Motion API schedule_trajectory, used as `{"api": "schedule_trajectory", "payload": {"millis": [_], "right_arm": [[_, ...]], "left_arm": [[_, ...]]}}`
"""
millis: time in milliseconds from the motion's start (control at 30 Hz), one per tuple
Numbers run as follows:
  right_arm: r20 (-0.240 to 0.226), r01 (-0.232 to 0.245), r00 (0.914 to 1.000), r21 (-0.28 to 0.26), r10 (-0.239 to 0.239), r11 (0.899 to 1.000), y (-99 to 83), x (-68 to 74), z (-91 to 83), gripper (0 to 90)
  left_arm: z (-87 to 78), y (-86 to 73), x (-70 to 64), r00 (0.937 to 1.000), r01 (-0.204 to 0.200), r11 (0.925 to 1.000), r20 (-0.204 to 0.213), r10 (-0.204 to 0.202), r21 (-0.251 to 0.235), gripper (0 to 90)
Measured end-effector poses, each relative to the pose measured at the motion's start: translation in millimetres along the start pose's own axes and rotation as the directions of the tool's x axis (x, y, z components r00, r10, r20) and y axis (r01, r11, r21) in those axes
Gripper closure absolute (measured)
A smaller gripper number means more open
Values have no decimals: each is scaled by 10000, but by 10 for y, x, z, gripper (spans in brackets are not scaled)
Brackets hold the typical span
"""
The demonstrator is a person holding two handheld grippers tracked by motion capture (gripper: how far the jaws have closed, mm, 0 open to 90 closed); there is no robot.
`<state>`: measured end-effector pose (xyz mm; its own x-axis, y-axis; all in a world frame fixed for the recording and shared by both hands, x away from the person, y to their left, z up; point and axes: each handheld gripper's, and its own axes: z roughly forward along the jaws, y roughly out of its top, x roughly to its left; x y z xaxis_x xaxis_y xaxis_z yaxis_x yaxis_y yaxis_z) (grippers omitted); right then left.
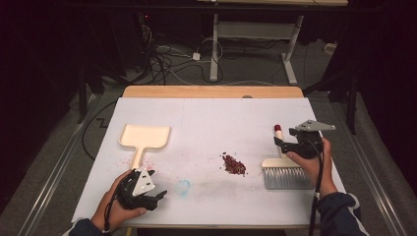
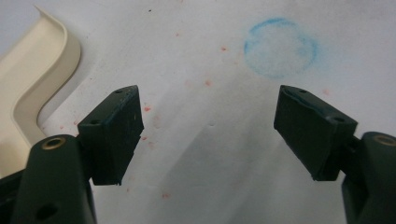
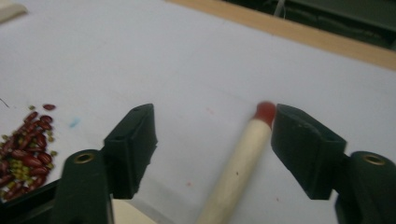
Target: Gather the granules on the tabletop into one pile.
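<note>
A cream dustpan (image 1: 145, 137) lies on the left of the white table cover, its handle pointing toward me; its edge (image 2: 32, 88) appears in the left gripper view. A small pile of red and green beans (image 1: 234, 164) (image 3: 25, 151) sits mid-table. A hand brush (image 1: 285, 169) with grey bristles and a red-tipped wooden handle (image 3: 240, 161) lies at the right. My left gripper (image 1: 156, 191) (image 2: 208, 130) is open just right of the dustpan handle. My right gripper (image 1: 281, 140) (image 3: 212, 140) is open over the brush handle, which sits between its jaws near the right one.
A faint blue ring (image 1: 183, 187) (image 2: 280, 47) is drawn on the cover in front of the left gripper. Red specks dot the cover (image 1: 211, 123). The wooden table edge (image 1: 211, 91) lies at the back, with floor cables and a desk frame beyond.
</note>
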<state>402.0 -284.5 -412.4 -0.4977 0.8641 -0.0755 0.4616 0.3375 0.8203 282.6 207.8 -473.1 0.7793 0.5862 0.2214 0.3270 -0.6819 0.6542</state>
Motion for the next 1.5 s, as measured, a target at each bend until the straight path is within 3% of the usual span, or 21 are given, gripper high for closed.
{"api": "schedule_trajectory", "payload": {"millis": [200, 400, 533, 1000, 1500], "right_arm": [[390, 88, 9992, -1098, -45, 9939, 39, 102, -159, 225], [499, 243, 9986, -1563, -167, 9874, 29, 187, -282, 205], [659, 507, 9970, -1647, -403, 9850, 28, 246, -336, 208], [355, 1259, 9920, -2339, -1209, 9641, -38, 493, -570, 215], [170, 1869, 9818, -2624, -1891, 9467, -282, 622, -721, 205]], "left_arm": [[-3, 1, -4, 10000, 7, 10000, -17, -7, -34, 228], [-5, 4, -7, 10000, -16, 10000, -16, 15, -20, 228], [-7, 3, -7, 10000, -21, 10000, -15, 21, -24, 228], [-8, 4, -10, 10000, -25, 10000, -19, 25, -52, 228], [-18, 7, -16, 10000, -7, 10000, -25, 7, -89, 228]]}}
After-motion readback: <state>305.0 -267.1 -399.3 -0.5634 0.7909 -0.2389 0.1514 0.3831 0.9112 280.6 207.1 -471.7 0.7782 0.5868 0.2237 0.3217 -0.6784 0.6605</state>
